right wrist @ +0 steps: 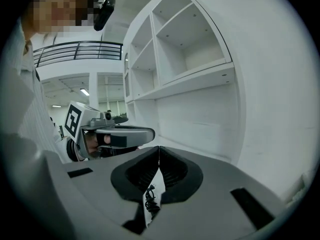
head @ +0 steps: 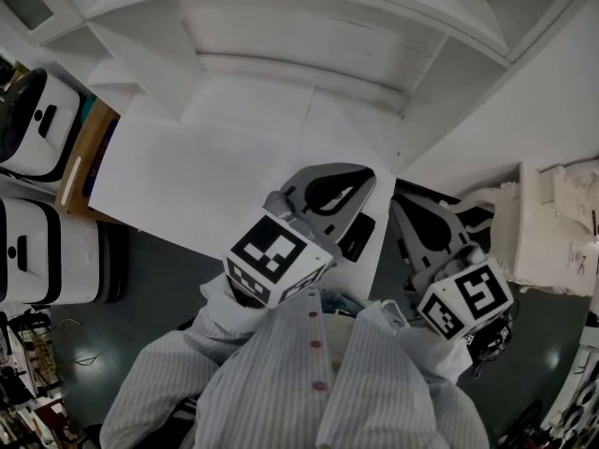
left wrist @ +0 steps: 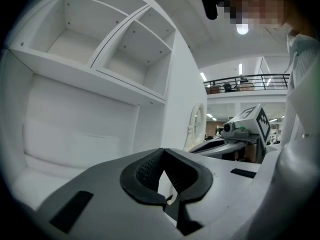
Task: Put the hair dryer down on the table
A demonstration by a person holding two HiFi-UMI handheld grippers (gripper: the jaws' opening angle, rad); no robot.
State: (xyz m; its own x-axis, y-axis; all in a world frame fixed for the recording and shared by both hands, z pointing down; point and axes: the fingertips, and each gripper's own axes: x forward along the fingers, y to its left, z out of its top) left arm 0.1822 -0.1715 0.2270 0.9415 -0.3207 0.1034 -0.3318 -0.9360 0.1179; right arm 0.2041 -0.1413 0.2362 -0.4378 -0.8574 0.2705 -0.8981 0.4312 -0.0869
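Note:
No hair dryer shows in any view. My left gripper (head: 367, 170) hangs over the near right corner of the white table (head: 187, 176); in the left gripper view its jaws (left wrist: 162, 150) meet at the tips, shut and empty. My right gripper (head: 400, 204) is beside it, past the table's right edge, and also shut (right wrist: 159, 147). Through the slit below its pads a black coiled cord (right wrist: 149, 199) shows; I cannot tell whether it touches the gripper. Each gripper sees the other: the right gripper (left wrist: 245, 126) and the left gripper (right wrist: 107, 131).
A white shelf unit (head: 309, 26) with open compartments (left wrist: 75, 29) stands behind the table. Two white cases (head: 42, 124) (head: 47, 251) sit at the left. A white heap (head: 552, 223) lies at the right. The floor (head: 140, 288) is dark grey.

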